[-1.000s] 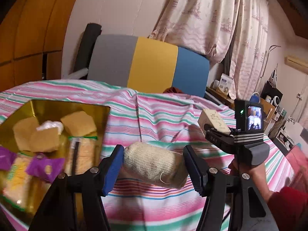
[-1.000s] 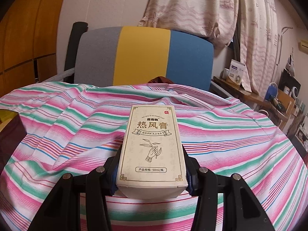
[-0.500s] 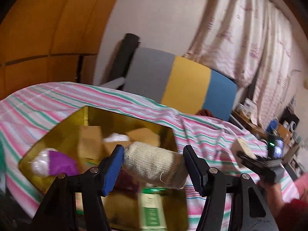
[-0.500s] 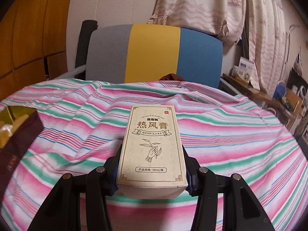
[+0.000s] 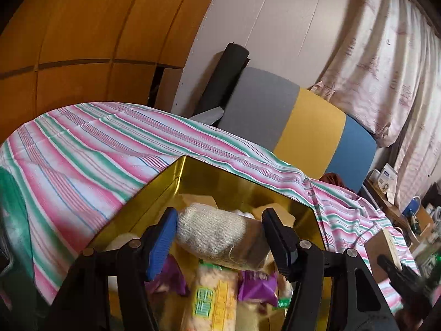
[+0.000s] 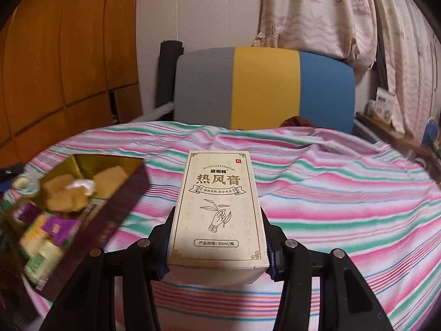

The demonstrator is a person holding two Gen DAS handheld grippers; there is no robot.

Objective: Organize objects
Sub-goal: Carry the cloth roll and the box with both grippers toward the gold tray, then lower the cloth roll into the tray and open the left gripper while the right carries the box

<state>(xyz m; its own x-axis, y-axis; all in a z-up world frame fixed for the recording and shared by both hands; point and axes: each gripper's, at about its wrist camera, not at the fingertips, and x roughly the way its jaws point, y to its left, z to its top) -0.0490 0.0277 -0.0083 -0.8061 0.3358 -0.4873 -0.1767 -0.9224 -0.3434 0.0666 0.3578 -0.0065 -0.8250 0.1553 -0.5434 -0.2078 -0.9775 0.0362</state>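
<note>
While a second ago the left gripper [image 5: 219,237] hung over bare striped cloth with the gold tin off to its left, it now sits right above the open gold tin [image 5: 249,190], rolled a little so the view tilts. Its blue pads [image 5: 161,244] clamp the beige knitted roll [image 5: 220,234] crosswise, same hold as before, roll clear of the tin's contents. Under it: purple wrappers [image 5: 256,285], a yellow-green snack pack [image 5: 213,300], tan squares further back, all blurred. Tin rests on the striped pink-green cloth [image 5: 82,160].

Right gripper [image 6: 217,251] has its jaws closed on the cream printed carton [image 6: 217,209], which sticks out forward along the fingers, printed face up; grip unchanged. What changed in its view: the tin [image 6: 121,207], only a sliver at the left edge a second ago, now fills the lower left, dark outer wall toward the camera, tan squares [image 6: 63,195] and a white crumpled bit [image 6: 81,186] inside. The carton is held above the cloth [image 6: 330,198], to the right of the tin, not over it.

In the left view the carton [image 5: 381,248] and right gripper show at the far right edge, blurred, where earlier they sat higher and sharper. Grey-yellow-blue chair back [image 6: 264,88] and curtain [image 6: 317,13] behind the table in both.
</note>
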